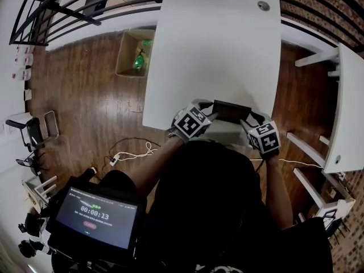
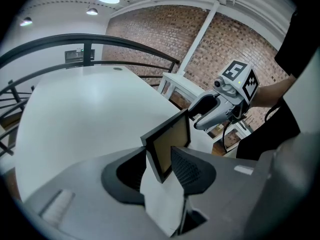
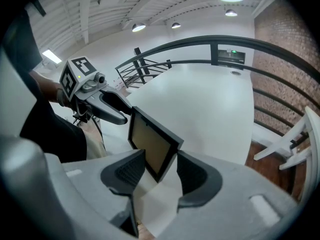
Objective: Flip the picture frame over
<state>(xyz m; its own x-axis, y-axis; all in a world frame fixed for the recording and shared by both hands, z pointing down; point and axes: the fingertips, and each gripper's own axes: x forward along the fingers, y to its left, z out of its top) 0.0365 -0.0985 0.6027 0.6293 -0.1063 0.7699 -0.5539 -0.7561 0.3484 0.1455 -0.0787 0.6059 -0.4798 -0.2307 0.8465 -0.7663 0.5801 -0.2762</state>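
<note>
Looking down at a black-rimmed rectangular picture frame [image 1: 231,110] with a tan board face, tipped up on edge at the near end of the long white table [image 1: 216,44], right in front of the person. Can't tell if resting on the tabletop or hanging just above. Tan side turned back toward the person, dark rim leaning away.

Pinched at both short ends. Left end taken by the grey plastic left gripper [image 1: 211,113] with the square-marker cube, right end by the matching right gripper [image 1: 248,120].

From the left gripper view: a lower corner of the frame wedged between the two dark ribbed pads, jaws spread fairly wide and looking pressed onto front and back of the rim. Same story in the right gripper view: the other lower corner clamped between the pads, one on the tan face, one on the back edge.

Other stuff around: an open brown cardboard box [image 1: 132,53] with something green inside, down on the wooden floor left of the table. Loose white cable [image 1: 133,149] closer in. Dark tablet screen [image 1: 96,214] showing a timer at bottom left. Curved black metal railing [image 1: 68,10] past the far end.
</note>
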